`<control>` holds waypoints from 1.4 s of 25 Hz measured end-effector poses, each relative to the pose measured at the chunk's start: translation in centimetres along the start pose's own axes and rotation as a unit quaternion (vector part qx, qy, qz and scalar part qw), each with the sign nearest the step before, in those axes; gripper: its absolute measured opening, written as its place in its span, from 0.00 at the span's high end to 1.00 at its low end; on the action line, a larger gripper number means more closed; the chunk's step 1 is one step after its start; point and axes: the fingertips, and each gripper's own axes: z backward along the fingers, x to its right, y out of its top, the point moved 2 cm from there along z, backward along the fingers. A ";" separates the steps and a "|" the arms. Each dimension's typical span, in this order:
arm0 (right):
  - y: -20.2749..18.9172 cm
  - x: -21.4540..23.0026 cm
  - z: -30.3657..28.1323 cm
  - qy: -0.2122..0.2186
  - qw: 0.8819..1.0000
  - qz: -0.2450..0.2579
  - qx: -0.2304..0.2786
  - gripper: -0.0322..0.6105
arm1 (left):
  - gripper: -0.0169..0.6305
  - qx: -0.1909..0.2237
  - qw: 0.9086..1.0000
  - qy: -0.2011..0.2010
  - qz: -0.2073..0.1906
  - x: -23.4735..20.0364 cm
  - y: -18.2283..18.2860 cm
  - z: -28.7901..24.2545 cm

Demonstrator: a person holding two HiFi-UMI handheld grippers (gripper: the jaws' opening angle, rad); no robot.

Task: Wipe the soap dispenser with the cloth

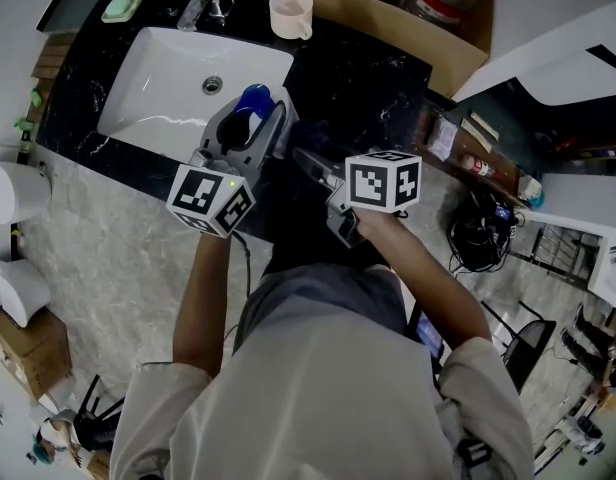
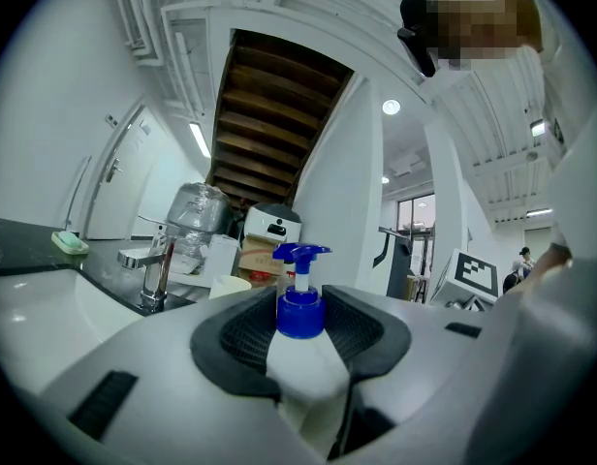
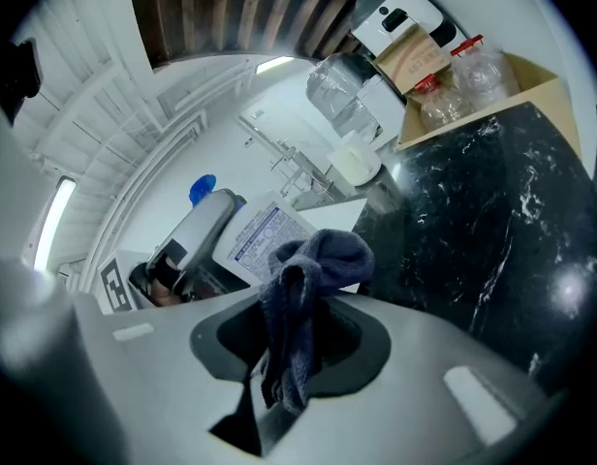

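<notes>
Holding bottle and cloth apart: the label side faces the right gripper

The left gripper (image 2: 300, 342) has its jaws clamped on the white body of the soap dispenser (image 2: 299, 308), one dark ribbed pad on either side just under the blue collar. The bottle stands upright in that grip, its long axis vertical, with the blue pump head rising clear above the jaws. In the head view it hangs over the near edge of the white sink (image 1: 153, 93), off the black marble countertop (image 1: 373, 83).

The right gripper (image 3: 297, 332) is closed on the dark blue-grey cloth (image 3: 316, 260). A bunched fold sticks out past the jaw tips, and a loose tail hangs down between the pads.

What the next move turns on is the line from that fold to the bottle. In the right gripper view the dispenser lies ahead of the jaws and off to the upper left, with its printed label turned toward the cloth and the left gripper behind it. The fold overlaps the lower corner of the label in that view (whether it touches, I cannot tell). The right hand carries the wiping surface and sits just beside the bottle, so it is probably the one to travel. My reading is a short push forward and left, then strokes along the bottle's height. The left jaws cover part of the body, so those patches would need a re-grip or a turn
</notes>
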 end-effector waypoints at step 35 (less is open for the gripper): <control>5.6 -6.0 2.9 0.054 0.992 0.110 0.021 0.83 | 0.75 -0.004 1.000 -0.007 -0.010 0.4 -0.1 -0.3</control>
